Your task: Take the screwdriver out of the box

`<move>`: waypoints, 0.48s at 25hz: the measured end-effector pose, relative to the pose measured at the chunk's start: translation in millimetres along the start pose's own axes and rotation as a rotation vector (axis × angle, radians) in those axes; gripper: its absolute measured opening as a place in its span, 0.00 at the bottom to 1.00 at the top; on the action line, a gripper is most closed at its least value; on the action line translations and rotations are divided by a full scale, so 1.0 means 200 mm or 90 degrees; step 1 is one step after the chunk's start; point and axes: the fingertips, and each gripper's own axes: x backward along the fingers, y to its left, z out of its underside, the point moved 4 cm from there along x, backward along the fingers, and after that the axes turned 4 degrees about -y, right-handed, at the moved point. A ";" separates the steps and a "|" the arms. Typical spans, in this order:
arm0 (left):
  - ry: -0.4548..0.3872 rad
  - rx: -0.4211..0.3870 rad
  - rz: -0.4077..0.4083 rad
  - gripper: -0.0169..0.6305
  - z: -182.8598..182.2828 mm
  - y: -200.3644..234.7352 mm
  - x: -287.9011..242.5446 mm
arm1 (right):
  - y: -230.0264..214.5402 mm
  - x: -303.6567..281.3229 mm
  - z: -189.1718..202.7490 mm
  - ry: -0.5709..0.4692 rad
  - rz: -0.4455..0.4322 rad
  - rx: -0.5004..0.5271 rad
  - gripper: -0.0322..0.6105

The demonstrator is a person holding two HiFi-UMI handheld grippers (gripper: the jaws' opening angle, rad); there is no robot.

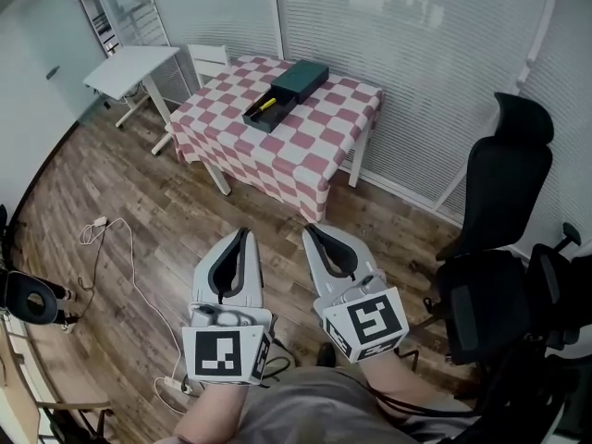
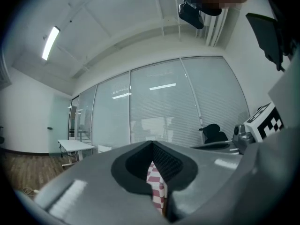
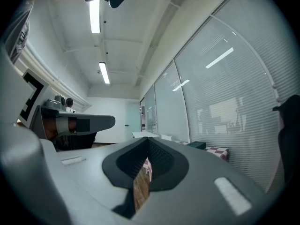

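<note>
A table with a red-and-white checked cloth (image 1: 287, 146) stands far ahead across the wooden floor. On it lies a dark green box (image 1: 301, 79) with its tray (image 1: 264, 117) slid out toward me. A yellow screwdriver (image 1: 266, 104) lies in the tray. My left gripper (image 1: 244, 233) and right gripper (image 1: 309, 230) are held side by side close to my body, well short of the table, both shut and empty. Only a sliver of checked cloth (image 2: 154, 184) shows between the left gripper's (image 2: 152, 144) jaws. The right gripper (image 3: 147, 139) view shows the box (image 3: 202, 145) small at the right.
A white desk (image 1: 134, 67) and a white chair (image 1: 208, 60) stand left of the table. A black office chair (image 1: 499, 239) is at my right. A white cable (image 1: 120, 248) and a power strip (image 1: 171, 387) lie on the floor at left. Blinds cover the far glass wall.
</note>
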 end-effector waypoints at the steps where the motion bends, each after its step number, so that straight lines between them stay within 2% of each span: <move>1: 0.004 0.001 -0.003 0.03 0.01 0.03 -0.02 | 0.00 -0.03 0.01 0.003 -0.003 -0.003 0.09; 6: 0.021 0.008 -0.010 0.03 0.10 0.22 -0.17 | -0.03 -0.29 0.08 0.018 -0.002 -0.019 0.09; 12: 0.021 0.018 0.009 0.03 0.18 0.54 -0.45 | -0.07 -0.75 0.10 0.008 0.015 -0.024 0.09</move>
